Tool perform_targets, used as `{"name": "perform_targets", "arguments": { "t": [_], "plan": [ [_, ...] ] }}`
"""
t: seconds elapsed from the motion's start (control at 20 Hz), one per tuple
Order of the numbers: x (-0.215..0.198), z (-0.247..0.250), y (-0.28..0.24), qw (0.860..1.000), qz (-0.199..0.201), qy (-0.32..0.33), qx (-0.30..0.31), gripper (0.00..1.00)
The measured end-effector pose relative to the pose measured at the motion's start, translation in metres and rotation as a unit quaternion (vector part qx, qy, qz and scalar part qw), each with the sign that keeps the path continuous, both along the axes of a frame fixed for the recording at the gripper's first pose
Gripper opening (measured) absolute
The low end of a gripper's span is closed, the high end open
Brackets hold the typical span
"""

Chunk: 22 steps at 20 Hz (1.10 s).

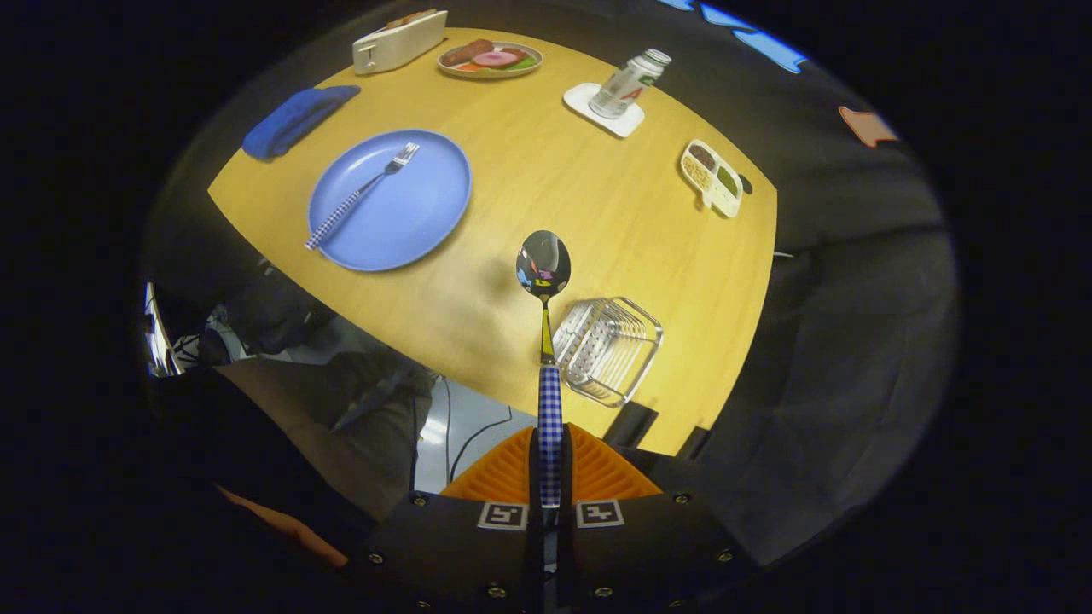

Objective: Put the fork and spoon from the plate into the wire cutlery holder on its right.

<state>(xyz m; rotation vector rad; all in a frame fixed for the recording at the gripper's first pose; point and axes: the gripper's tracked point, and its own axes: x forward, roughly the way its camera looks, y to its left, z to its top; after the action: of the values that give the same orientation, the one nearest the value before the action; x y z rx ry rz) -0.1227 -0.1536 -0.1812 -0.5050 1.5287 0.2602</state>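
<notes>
The spoon (544, 266) has a mirror-glossy metal bowl and a checked-pattern handle clamped in the hand-held gripper (550, 477). The wire cutlery holder (607, 350) is shiny bare metal. The plate (409, 213) looks smooth, matt plastic; the table (580, 205) is smooth wood-look; the folded cloth (294, 119) is soft.

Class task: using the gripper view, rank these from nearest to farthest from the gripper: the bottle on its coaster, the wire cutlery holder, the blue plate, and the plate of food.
The gripper is shut on the spoon.
1. Wire cutlery holder, just ahead, slightly right.
2. Blue plate, farther, to the left, with the fork on it.
3. Bottle, far side, right.
4. Plate of food, far edge.
</notes>
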Motion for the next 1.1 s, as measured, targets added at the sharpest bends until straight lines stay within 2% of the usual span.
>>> {"name": "perform_targets", "arguments": {
  "t": [0.15,0.35,0.9,1.1],
  "plan": [
    [-0.005,0.002,-0.044,0.999,0.007,0.023,-0.045,0.06],
    [-0.017,-0.009,-0.073,0.995,-0.001,0.079,-0.065,0.06],
    [0.011,-0.056,-0.068,0.981,0.045,0.167,-0.084,0.06],
    [0.021,-0.07,-0.061,0.981,0.056,0.173,-0.073,0.06]
  ]
}}
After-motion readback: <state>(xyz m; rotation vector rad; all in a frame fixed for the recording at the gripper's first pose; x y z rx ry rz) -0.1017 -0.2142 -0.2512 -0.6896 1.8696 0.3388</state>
